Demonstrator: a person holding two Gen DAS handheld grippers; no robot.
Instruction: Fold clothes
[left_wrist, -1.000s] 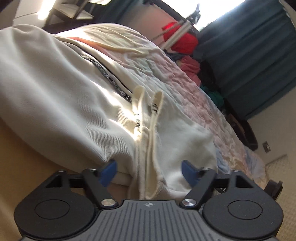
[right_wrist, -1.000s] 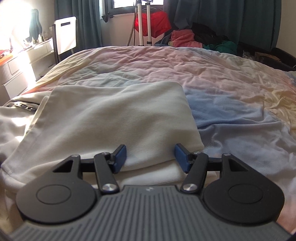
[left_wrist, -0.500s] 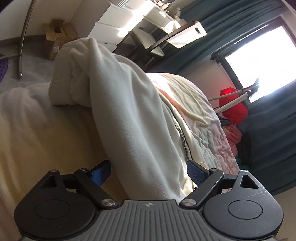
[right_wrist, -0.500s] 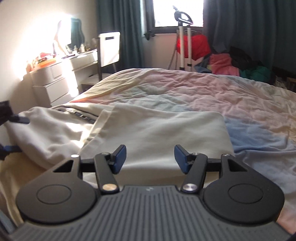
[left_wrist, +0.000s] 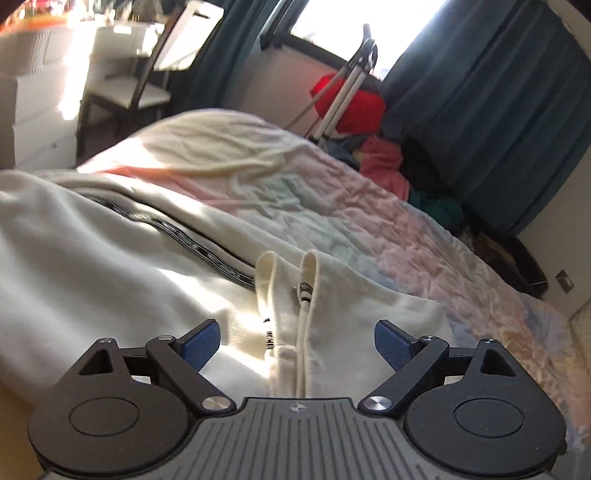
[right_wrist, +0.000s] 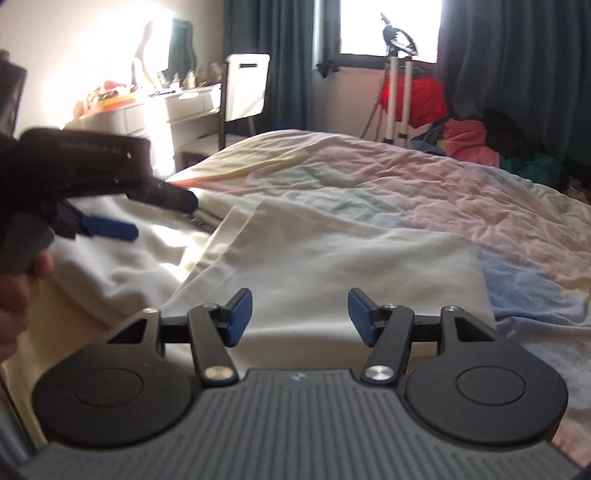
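While the cream hoodie (left_wrist: 110, 280) sprawls on the pastel bedspread (left_wrist: 424, 236), its drawstrings (left_wrist: 306, 291) lie before the left gripper (left_wrist: 297, 345), whose empty jaws are opening. The right gripper (right_wrist: 300, 317) gapes empty. Soft, limp fleece probably wants pinching at a hem.

I see the left gripper (right_wrist: 110, 229) smeared by motion blur at the right wrist view's left edge, and the hand (right_wrist: 18, 291) holding it runs out of frame. The cream hoodie (left_wrist: 92, 280) is cropped left (sleeve unseen).
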